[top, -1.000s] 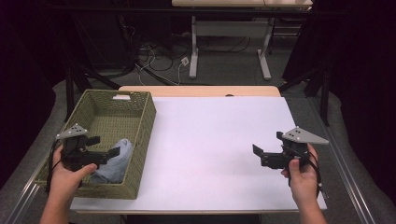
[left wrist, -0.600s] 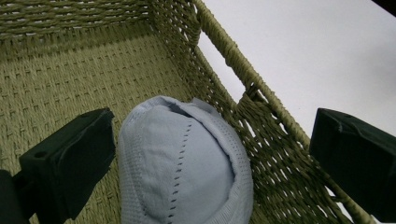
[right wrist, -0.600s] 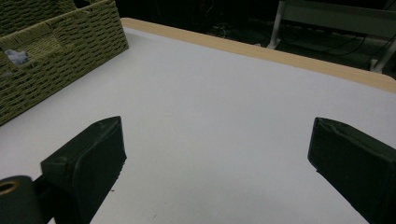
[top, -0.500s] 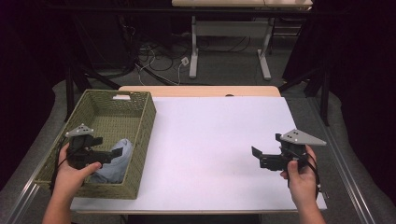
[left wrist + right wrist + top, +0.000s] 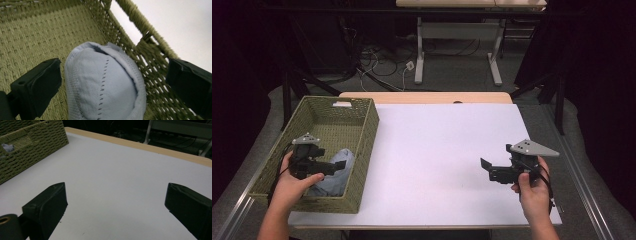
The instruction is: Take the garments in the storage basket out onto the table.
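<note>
Left gripper point(image 5: 339, 165), jaws apart, straddles the pale-blue knit cloth point(image 5: 105, 85) in the wicker basket point(image 5: 367, 130); next, probably close and lift. Right gripper point(image 5: 484, 167) open, idle.

White table point(image 5: 437, 150) with wood edge at 12 o'clock; beyond it, grey floor point(image 5: 462, 75), tangled cables point(image 5: 382, 55) at 11 o'clock, white desk frame point(image 5: 457, 35) at 12 o'clock.

A white rectangular table point(image 5: 437, 160) with a light wooden far edge carries a green woven wicker basket point(image 5: 362, 125) at its left end.
</note>
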The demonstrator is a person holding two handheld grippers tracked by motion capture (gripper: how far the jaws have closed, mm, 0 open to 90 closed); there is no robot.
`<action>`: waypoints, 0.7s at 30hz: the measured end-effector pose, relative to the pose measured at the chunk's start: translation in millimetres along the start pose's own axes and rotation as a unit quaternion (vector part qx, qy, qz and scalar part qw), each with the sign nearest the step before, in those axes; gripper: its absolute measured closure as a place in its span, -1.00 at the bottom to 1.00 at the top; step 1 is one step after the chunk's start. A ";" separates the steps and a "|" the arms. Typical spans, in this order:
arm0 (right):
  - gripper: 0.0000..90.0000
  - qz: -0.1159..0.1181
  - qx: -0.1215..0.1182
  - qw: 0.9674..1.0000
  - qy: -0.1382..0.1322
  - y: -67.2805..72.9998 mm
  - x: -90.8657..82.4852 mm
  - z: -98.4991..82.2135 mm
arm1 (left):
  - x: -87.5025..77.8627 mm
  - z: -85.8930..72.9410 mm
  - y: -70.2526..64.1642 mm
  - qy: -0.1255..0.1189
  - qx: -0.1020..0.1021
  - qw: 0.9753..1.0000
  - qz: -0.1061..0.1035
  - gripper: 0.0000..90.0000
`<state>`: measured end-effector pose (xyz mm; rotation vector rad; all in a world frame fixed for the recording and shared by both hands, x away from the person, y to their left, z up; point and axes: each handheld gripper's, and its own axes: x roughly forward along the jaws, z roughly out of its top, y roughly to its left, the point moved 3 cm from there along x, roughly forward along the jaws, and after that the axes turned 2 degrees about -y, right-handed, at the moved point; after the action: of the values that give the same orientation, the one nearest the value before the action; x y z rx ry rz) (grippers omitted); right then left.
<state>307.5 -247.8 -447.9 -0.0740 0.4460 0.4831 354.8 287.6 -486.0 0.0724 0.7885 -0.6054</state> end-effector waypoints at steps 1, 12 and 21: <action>-0.91 0.000 0.000 1.000 0.000 0.0 0.0 0.0 | 1.9 -0.5 0.9 0.005 0.002 1.000 0.002 -0.99; -0.91 -0.004 0.004 1.000 0.001 0.1 1.8 -1.9 | 10.5 -0.8 5.5 0.030 -0.004 1.000 -0.003 -0.99; -0.91 -0.002 0.001 1.000 0.006 -0.1 2.6 -2.8 | 24.4 -1.6 6.0 0.053 0.004 0.999 0.001 -0.99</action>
<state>308.5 -247.2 -451.5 -0.0769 0.4576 0.4783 370.3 281.3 -504.9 0.1129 0.8895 -0.6073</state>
